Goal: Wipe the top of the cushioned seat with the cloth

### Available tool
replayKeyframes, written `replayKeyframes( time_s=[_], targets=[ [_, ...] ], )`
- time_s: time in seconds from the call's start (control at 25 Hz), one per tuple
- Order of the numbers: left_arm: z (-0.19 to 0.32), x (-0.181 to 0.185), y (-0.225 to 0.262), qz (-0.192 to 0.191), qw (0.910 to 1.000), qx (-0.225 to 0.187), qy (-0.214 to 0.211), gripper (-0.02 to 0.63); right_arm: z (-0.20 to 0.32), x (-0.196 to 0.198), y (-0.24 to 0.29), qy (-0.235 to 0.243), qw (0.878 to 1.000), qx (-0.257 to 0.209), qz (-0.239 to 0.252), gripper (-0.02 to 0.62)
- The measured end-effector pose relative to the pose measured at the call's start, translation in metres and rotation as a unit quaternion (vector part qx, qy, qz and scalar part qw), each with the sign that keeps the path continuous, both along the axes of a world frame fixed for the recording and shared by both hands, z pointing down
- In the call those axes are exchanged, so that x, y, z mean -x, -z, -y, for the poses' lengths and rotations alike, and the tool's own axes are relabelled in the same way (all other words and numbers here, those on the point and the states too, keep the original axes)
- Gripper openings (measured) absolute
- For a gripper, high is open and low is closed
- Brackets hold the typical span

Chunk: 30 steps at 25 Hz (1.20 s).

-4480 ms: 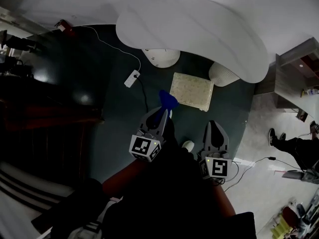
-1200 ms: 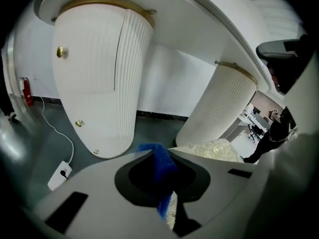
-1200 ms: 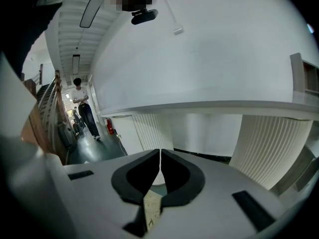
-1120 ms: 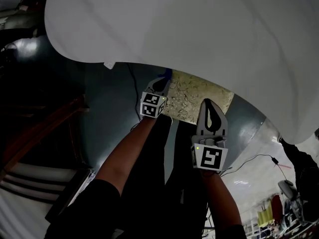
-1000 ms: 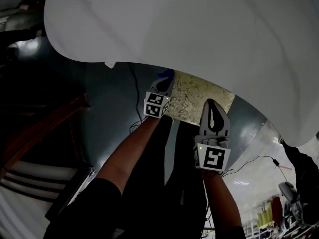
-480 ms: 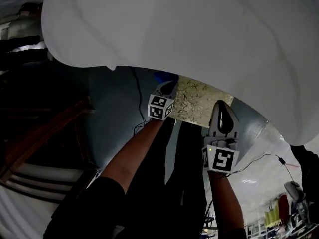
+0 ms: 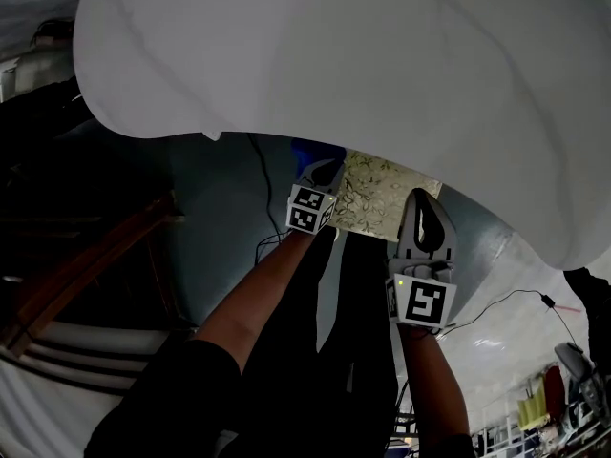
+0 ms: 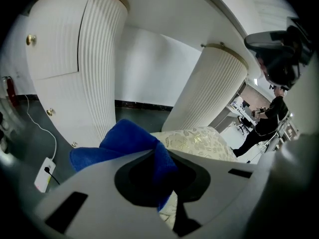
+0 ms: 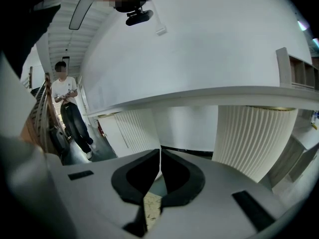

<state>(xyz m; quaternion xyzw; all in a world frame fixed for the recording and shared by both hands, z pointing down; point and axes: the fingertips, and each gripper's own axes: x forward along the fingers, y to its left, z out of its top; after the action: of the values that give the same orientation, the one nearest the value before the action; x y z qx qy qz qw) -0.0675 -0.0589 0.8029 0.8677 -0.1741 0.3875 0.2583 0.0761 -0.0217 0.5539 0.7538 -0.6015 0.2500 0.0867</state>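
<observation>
The cushioned seat [image 7: 377, 197] is a cream square pad with a leafy print, lying low under the white table's edge. My left gripper [image 7: 323, 170] is shut on a blue cloth [image 7: 318, 150], at the seat's near-left corner. In the left gripper view the blue cloth [image 8: 130, 142] bunches out of the shut jaws, with the seat [image 8: 200, 142] just beyond it. My right gripper [image 7: 426, 219] hovers at the seat's right side, jaws shut with nothing between them. A sliver of the seat [image 9: 151, 208] shows below the right gripper [image 9: 159, 166].
A large white curved tabletop [image 7: 382, 74] overhangs most of the head view. Ribbed white table pedestals [image 8: 102, 68] stand behind the seat. A power strip with a cable [image 8: 44, 174] lies on the dark floor at left. A person [image 9: 70, 113] stands by a railing.
The head has dropped lower under the tabletop. My left gripper has carried the blue cloth forward to the seat's near-left corner. The right gripper shifted slightly right.
</observation>
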Motion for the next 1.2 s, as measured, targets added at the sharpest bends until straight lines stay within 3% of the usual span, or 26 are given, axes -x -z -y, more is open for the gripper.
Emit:
replayKeyframes(
  time_s=[0.68, 0.84, 1.2],
  targets=[
    [-0.028, -0.022, -0.007, 0.004, 0.9997, 0.015, -0.018, 0.037, -0.031, -0.032, -0.011, -0.076, 0.996, 0.008, 0.035, 0.038],
    [-0.037, -0.032, -0.008, 0.003, 0.9996, 0.026, -0.005, 0.037, -0.032, -0.034, -0.009, -0.083, 0.996, 0.003, 0.039, 0.038],
    [-0.056, -0.057, -0.005, -0.003, 0.9990, 0.040, -0.020, 0.037, -0.042, -0.059, -0.006, -0.100, 0.994, 0.007, 0.034, 0.038]
  ],
)
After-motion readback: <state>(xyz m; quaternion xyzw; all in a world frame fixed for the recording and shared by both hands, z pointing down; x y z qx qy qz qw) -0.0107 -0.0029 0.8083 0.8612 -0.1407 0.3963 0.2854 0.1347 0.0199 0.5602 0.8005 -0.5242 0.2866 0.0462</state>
